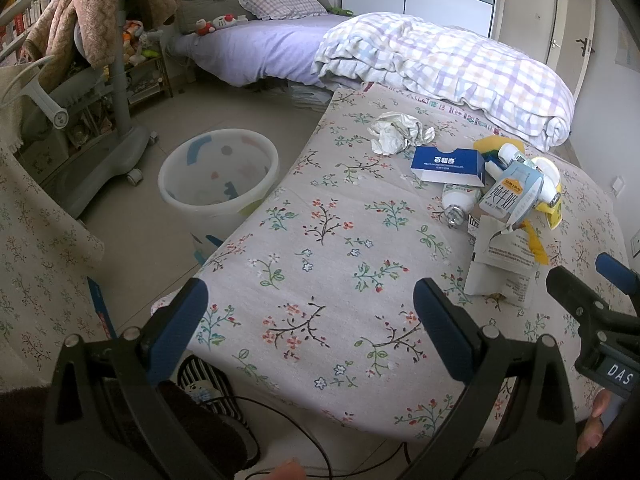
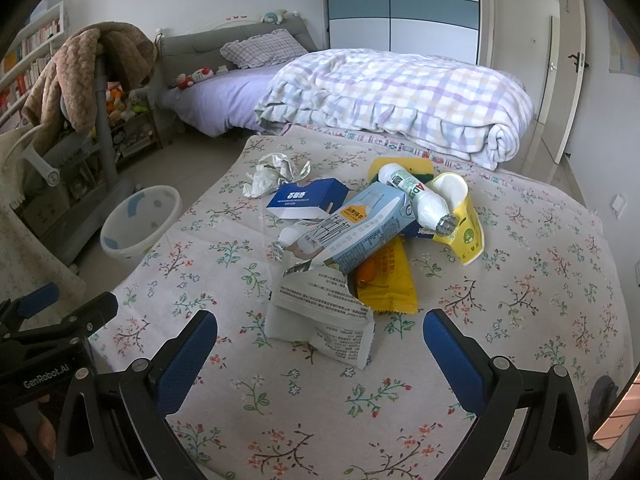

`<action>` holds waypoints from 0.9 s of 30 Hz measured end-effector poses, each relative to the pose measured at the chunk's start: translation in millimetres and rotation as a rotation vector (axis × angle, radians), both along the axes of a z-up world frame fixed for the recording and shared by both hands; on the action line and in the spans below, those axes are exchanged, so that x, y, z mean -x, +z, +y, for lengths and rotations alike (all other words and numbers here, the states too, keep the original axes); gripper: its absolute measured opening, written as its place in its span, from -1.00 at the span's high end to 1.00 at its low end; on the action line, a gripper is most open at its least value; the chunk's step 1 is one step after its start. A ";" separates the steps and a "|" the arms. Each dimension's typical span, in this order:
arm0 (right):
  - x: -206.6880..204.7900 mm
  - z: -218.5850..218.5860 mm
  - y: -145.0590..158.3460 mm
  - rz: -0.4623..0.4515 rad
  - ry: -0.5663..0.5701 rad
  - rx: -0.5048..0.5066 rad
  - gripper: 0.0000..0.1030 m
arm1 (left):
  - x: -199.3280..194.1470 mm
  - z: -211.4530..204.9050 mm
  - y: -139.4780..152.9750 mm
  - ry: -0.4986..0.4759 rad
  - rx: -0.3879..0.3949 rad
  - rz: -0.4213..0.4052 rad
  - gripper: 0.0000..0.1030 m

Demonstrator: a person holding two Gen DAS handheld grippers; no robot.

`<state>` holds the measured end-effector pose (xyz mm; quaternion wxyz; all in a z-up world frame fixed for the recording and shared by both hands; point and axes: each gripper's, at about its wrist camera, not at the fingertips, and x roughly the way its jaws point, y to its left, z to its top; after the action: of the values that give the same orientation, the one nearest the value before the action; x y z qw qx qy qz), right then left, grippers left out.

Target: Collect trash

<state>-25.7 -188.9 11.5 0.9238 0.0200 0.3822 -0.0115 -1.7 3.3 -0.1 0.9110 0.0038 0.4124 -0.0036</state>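
A pile of trash lies on the floral tablecloth [image 2: 520, 280]: a torn white wrapper [image 2: 320, 312], a light-blue milk carton [image 2: 360, 228], a yellow wrapper [image 2: 386, 280], a white bottle [image 2: 416, 196], a yellow paper cup [image 2: 460, 216], a blue box [image 2: 308, 198] and crumpled paper [image 2: 272, 176]. My right gripper [image 2: 320, 356] is open, just short of the torn wrapper. My left gripper [image 1: 310, 328] is open and empty over the table's near left part; the pile [image 1: 508, 200] is to its right. A white trash bin [image 1: 218, 172] stands on the floor left of the table.
A bed with a plaid quilt [image 2: 400, 100] lies behind the table. A grey chair draped with a brown blanket [image 1: 100, 20] stands at the left by bookshelves. A slipper and a cable [image 1: 224, 400] lie on the floor below the table's near edge.
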 end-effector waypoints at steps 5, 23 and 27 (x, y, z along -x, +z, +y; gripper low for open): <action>-0.2 -0.2 -0.1 0.001 0.000 0.001 -1.00 | 0.1 0.0 0.1 0.000 0.000 -0.001 -0.98; 0.4 1.5 -0.3 0.001 -0.001 -0.002 -1.00 | 0.1 0.4 0.1 -0.002 -0.001 0.000 -0.98; 0.9 1.9 -0.2 0.001 -0.001 0.000 -1.00 | 0.4 0.0 -1.0 -0.001 0.000 0.001 -0.98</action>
<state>-26.7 -187.0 11.2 0.9235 0.0200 0.3828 -0.0120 -2.1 3.2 -1.1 0.9107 0.0040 0.4130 -0.0041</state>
